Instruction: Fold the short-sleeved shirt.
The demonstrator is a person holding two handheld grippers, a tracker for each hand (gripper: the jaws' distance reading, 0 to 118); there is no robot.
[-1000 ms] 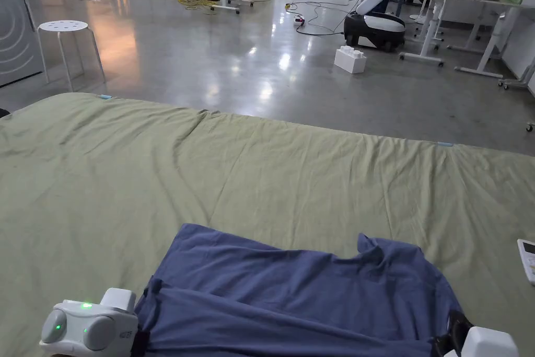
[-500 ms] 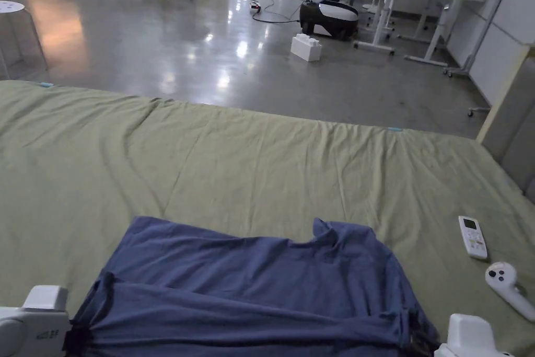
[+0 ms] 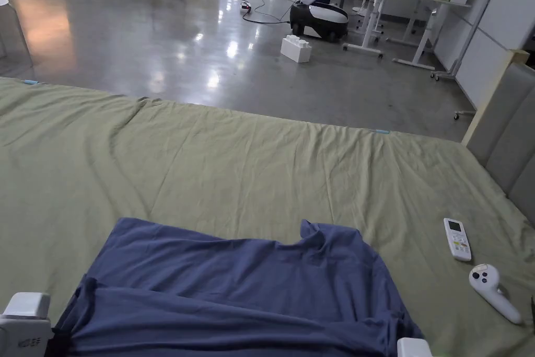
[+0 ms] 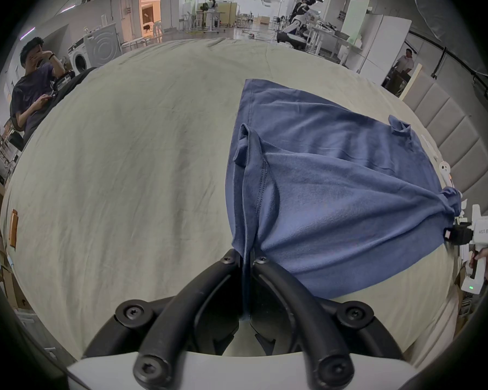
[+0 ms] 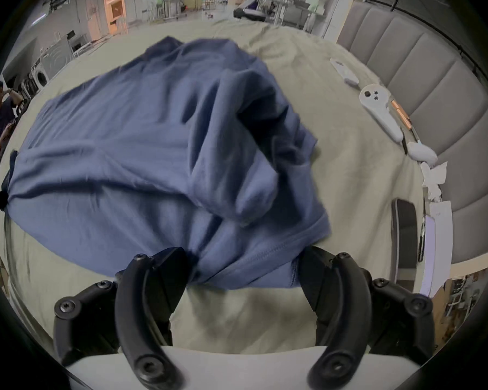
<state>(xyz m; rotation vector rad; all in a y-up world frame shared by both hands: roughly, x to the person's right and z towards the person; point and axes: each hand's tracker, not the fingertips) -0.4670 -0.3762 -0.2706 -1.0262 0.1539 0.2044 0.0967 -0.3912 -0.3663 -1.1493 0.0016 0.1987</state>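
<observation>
Since prior frame right gripper [image 5: 244, 264] has released, jaws spread beside blue short-sleeved shirt [image 3: 240, 290]; left gripper [image 4: 244, 259] clamps its edge.

Rumpled blue short-sleeved shirt [image 3: 235, 290] on bed

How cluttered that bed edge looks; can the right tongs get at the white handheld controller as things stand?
Probably yes. The right tongs stand open, though the blue short-sleeved shirt has its hem between their jaws. The white handheld controller lies on bare green bedsheet to their right, nothing between.
</observation>
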